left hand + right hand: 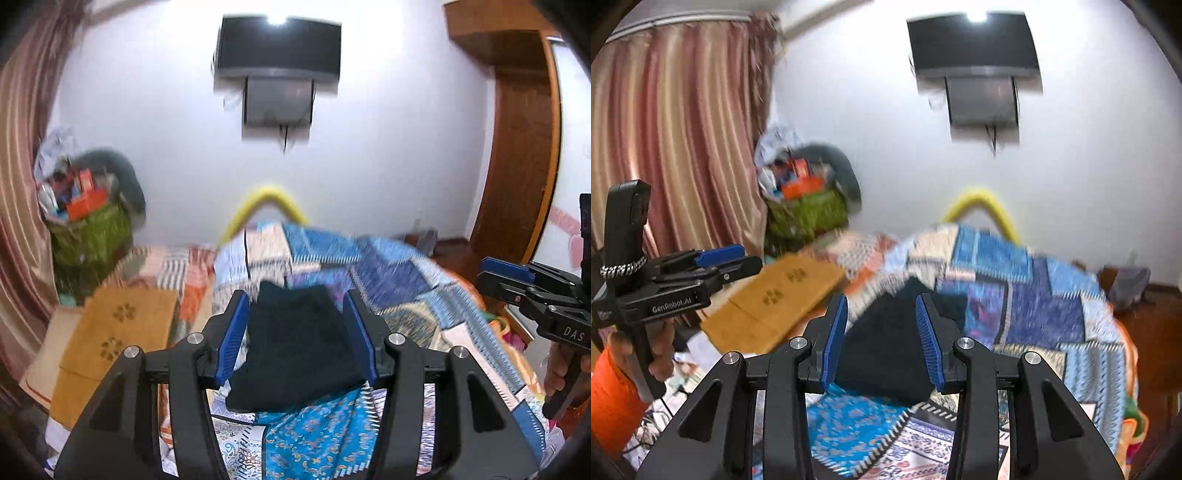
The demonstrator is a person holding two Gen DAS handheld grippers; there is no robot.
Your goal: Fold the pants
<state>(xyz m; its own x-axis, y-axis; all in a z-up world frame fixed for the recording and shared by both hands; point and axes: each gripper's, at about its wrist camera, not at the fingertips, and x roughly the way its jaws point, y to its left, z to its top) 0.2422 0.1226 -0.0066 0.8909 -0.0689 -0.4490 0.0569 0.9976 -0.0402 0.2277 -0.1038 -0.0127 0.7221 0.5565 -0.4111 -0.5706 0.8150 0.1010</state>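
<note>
The dark pants (295,350) lie folded in a compact pile on the patterned bedspread (406,288). In the left wrist view my left gripper (295,297) hovers above and short of them, its blue pads wide apart with nothing between them. The right gripper (487,273) shows at the right edge, held in a hand. In the right wrist view the right gripper (882,299) stands open over the same dark pile (886,354), which it does not touch. The left gripper (746,256) is at the left, held by a hand with an orange sleeve (609,398).
A tan mat with flower prints (114,332) lies left of the pants. A green basket full of clutter (88,225) stands by the striped curtain (676,129). A screen (277,44) hangs on the white wall. A wooden wardrobe (521,147) stands at right, and a yellow hoop (266,203) rises behind the bed.
</note>
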